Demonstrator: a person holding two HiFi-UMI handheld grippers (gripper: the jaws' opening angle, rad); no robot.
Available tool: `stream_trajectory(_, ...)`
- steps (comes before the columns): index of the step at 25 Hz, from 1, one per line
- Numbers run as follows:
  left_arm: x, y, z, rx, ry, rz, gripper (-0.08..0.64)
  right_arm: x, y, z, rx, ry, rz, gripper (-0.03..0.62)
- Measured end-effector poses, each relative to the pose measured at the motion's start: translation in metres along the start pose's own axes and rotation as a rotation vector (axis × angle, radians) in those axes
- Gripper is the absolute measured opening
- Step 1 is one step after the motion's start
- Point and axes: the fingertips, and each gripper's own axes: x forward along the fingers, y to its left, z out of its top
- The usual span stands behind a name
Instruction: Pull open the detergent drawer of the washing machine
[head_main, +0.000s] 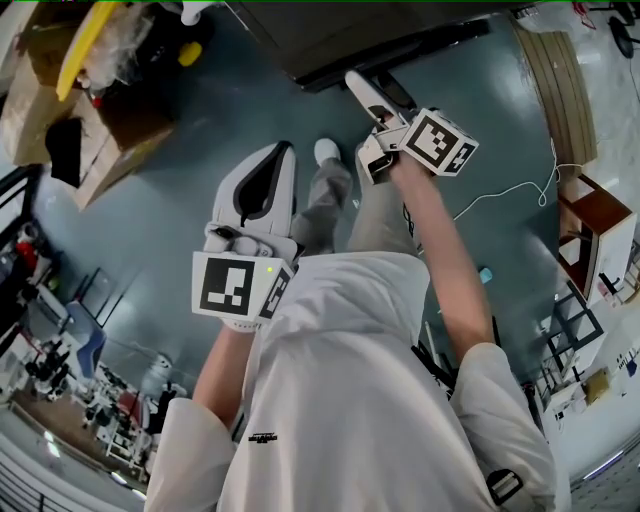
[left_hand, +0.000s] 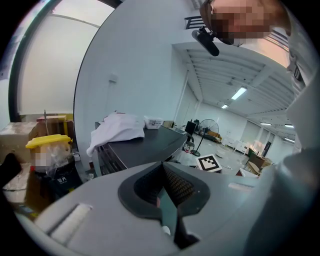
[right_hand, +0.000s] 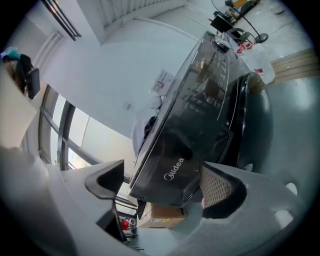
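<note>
Left gripper (left_hand: 167, 210): nearest the body, at about 11 o'clock from the person's chest in the head view. Its 2 jaws are clenched together on nothing.
Right gripper (right_hand: 162, 185): further out at 1 o'clock, reaching toward the machine. Its 2 jaws are spread wide and empty. The machine's front shows between them, but it is well apart from the pads.
Washing machine (right_hand: 200, 125): a dark front-loader at 12 o'clock, at the top edge of the head view. It looks tilted in the right gripper view.
Detergent drawer (right_hand: 175, 170): probably the panel section with the brand mark, at the end of the control strip. It sits flush with the front, so it looks shut.
Handling: likely a light, stiff plastic tray on short rails. It should slide with little force but may bind if pulled crooked. The glossy face looks slippery.
Where to take hold: hook 1 jaw into the recess along the panel's edge and pull straight out along the rails. Pinching the smooth face would probably slip. No view shows the recess clearly.
Cloth (right_hand: 145, 125): a white heap on the machine's top, beyond the drawer.
Cardboard box (right_hand: 165, 212): on the floor beside the machine, farthest away.
</note>
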Motion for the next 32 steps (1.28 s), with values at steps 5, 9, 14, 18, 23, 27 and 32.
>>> stream_trajectory(5,0.007,-0.002,-0.006,0.000,0.014,0.001,0.014,0.014,-0.012,-0.004,0.060,-0.007,0.000,0.489)
stream_trajectory(9,0.010,-0.001,-0.010,0.000,0.024,0.003,0.014,0.023,-0.022,-0.006,0.088,-0.012,-0.006,0.492)
stream_trajectory(14,0.012,0.002,-0.011,-0.001,0.030,0.005,0.014,0.030,-0.022,-0.006,0.139,-0.029,0.027,0.522)
stream_trajectory(18,0.016,0.002,-0.010,-0.001,0.032,0.001,0.014,0.039,-0.023,0.003,0.194,-0.070,0.051,0.534)
stream_trajectory(23,0.017,0.005,-0.007,-0.001,0.026,0.005,0.014,0.041,-0.022,0.005,0.246,-0.074,0.077,0.500)
stream_trajectory(27,0.015,0.005,-0.006,-0.001,0.019,0.009,0.014,0.039,-0.024,0.005,0.260,-0.074,0.068,0.492)
stream_trajectory(32,0.011,0.001,-0.005,0.002,0.012,0.013,0.014,0.033,-0.024,0.002,0.283,-0.076,0.074,0.485)
